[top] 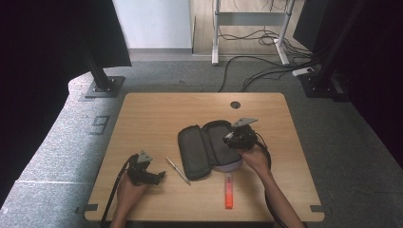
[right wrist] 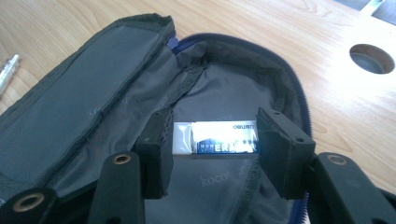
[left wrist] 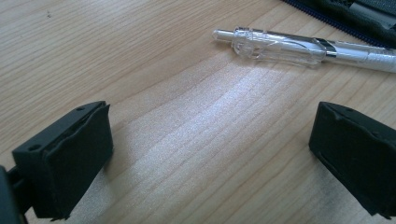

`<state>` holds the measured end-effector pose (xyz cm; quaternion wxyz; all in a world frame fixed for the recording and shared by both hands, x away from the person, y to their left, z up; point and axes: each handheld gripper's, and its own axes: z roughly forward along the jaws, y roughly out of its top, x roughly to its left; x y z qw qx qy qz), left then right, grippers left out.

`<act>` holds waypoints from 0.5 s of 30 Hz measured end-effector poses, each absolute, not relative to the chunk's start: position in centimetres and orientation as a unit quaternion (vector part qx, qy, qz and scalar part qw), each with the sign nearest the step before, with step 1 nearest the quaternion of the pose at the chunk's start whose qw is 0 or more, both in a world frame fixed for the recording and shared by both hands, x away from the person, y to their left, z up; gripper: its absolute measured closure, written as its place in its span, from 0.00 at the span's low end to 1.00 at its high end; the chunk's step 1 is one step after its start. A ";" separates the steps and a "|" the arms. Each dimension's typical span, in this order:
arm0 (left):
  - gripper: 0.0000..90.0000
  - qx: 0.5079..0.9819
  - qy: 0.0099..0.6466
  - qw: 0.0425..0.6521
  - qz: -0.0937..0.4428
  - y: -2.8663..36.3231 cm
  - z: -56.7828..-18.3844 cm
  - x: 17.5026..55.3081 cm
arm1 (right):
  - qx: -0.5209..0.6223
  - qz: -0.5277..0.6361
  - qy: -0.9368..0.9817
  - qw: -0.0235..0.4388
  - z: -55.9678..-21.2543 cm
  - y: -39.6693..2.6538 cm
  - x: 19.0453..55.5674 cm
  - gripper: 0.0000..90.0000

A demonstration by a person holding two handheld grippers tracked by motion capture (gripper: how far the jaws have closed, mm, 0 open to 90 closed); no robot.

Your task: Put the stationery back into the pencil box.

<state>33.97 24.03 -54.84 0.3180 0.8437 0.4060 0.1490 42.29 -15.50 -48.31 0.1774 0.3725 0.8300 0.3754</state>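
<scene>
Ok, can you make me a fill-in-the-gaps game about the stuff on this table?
1. The case lies ____, not zipped.
2. The eraser sits between the right claw's jaws, inside the ____.
3. The left claw is open, and the thing just ahead of it is a ____.
4. The marker near the table's front edge is ____.

Missing words: open, case, pen, orange

Your table [left wrist: 187,154] is smooth, pale wood with a soft shine. The pen [left wrist: 299,46] is clear, glossy plastic. The pencil case [right wrist: 93,107] is dull grey cloth. The eraser [right wrist: 217,138] wears a shiny sleeve, maybe paper.
</scene>
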 end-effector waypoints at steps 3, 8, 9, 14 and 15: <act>0.00 0.844 0.406 0.318 0.149 24.0 -54.8 34.0 | 0.372 0.372 0.832 0.175 -48.8 -15.1 42.3 0.52; 0.00 0.844 0.406 0.318 0.149 24.0 -54.8 34.0 | 0.372 0.367 0.836 0.171 -49.7 -14.7 42.5 0.52; 0.00 0.844 0.406 0.318 0.149 24.0 -54.8 34.0 | 0.372 0.366 0.836 0.169 -49.9 -14.6 42.5 0.52; 0.00 0.844 0.406 0.318 0.149 24.0 -54.8 34.0 | 0.372 0.360 0.840 0.165 -50.7 -14.3 42.6 0.52; 0.00 0.844 0.406 0.318 0.149 24.0 -54.8 34.0 | 0.372 0.360 0.840 0.163 -50.8 -14.3 42.6 0.52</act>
